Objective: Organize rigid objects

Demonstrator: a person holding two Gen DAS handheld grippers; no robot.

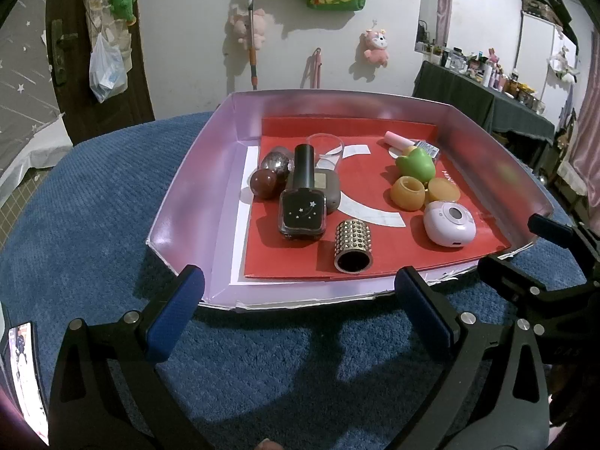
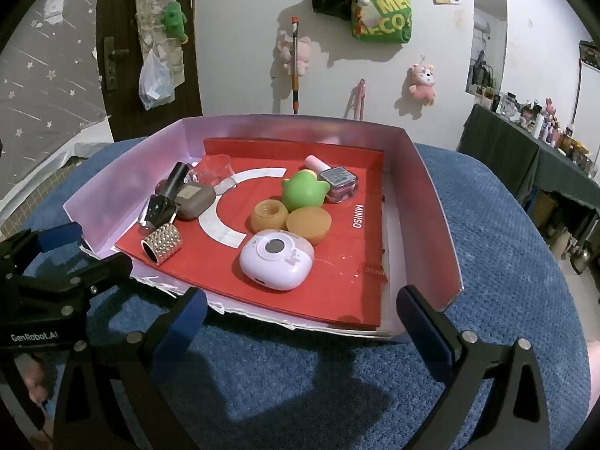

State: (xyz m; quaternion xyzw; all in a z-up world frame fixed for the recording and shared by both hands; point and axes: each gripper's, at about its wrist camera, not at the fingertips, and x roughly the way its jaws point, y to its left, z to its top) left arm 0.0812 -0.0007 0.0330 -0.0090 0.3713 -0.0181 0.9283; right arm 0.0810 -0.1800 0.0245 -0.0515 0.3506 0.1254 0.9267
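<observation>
A shallow pink-walled box (image 1: 195, 172) (image 2: 423, 195) with a red floor sits on a blue cloth. In it lie a black nail polish bottle (image 1: 302, 206) (image 2: 165, 202), a studded gold cylinder (image 1: 352, 245) (image 2: 162, 243), a grey case (image 1: 330, 187) (image 2: 195, 198), two dark balls (image 1: 264, 183), a clear cup (image 1: 325, 148) (image 2: 215, 168), a green toy (image 1: 415, 163) (image 2: 303, 191), two orange pieces (image 1: 408, 193) (image 2: 269, 215), a lilac round device (image 1: 449, 223) (image 2: 276, 258) and a pink bottle (image 2: 337, 180). My left gripper (image 1: 303, 307) and right gripper (image 2: 300, 322) are open and empty, just before the box's near edge.
The blue cloth (image 1: 93, 195) (image 2: 506, 247) covers the round table. A phone (image 1: 22, 367) lies at the left edge. The right gripper (image 1: 555, 262) shows in the left wrist view and the left gripper (image 2: 48, 273) in the right wrist view. A cluttered dark side table (image 1: 487, 97) stands at the right.
</observation>
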